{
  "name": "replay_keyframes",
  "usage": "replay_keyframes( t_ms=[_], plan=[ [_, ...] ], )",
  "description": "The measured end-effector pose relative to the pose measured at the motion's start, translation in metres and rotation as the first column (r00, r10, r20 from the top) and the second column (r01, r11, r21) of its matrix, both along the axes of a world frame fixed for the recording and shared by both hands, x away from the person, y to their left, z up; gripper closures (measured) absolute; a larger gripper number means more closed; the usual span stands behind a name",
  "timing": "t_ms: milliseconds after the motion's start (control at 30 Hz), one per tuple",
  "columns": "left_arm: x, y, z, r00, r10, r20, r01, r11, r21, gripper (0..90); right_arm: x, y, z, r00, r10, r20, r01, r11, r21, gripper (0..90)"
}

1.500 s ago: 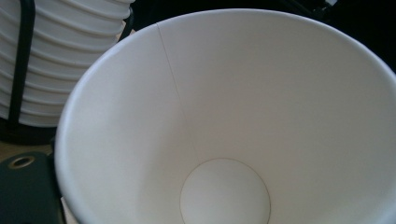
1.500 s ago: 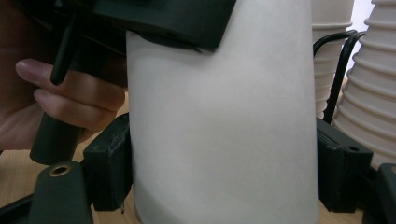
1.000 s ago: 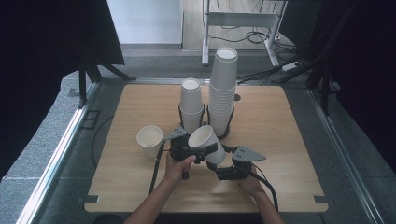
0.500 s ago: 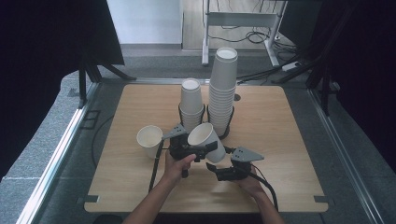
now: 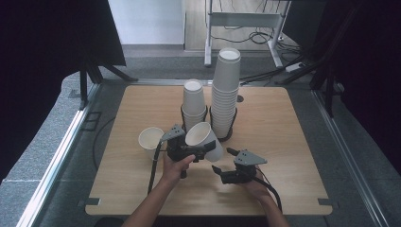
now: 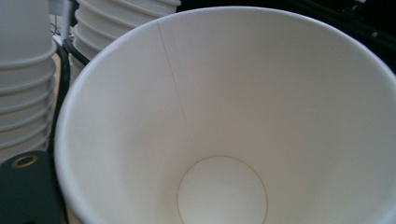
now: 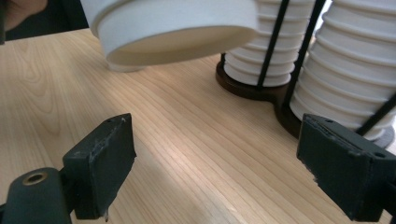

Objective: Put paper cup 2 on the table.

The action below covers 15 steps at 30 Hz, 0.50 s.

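Wooden surface (image 5: 283, 142) under me: one cup (image 5: 150, 140) already stands at nine o'clock of the stacks (image 5: 222, 94), my left gripper (image 5: 182, 150) has its jaws clamped on a second, tilted cup (image 5: 204, 139) held aloft, yet unplaced, while my right gripper (image 5: 222, 171) waits with jaws wide, empty.

A light wooden table (image 5: 283, 123) stood on grey carpet floor (image 5: 42, 142). Black curtains (image 5: 42, 42) hung at both sides. Behind was a white wall (image 5: 146, 21), a metal-legged desk (image 5: 246, 21) and loose cables (image 5: 246, 40).
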<state>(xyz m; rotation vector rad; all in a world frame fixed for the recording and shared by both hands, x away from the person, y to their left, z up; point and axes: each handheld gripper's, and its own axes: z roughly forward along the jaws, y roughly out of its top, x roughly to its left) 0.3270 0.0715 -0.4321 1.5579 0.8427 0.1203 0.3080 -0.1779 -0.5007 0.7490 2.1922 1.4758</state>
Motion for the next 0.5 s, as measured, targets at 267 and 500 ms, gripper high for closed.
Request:
replay_keyframes(
  t_ms=[267,500],
  plan=[
    [-0.002,0.001,-0.006,0.9956,0.089,0.029,-0.092,0.9903,0.105,11.9,0.000,-0.008,-0.002,0.9999,-0.017,0.000,0.017,0.9998,-0.010,12.9],
    [-0.002,0.001,-0.018,0.9869,0.154,0.048,-0.161,0.9650,0.207,11.9,0.001,-0.011,-0.002,0.9995,-0.033,-0.001,0.033,0.9995,-0.006,13.1]
  ],
)
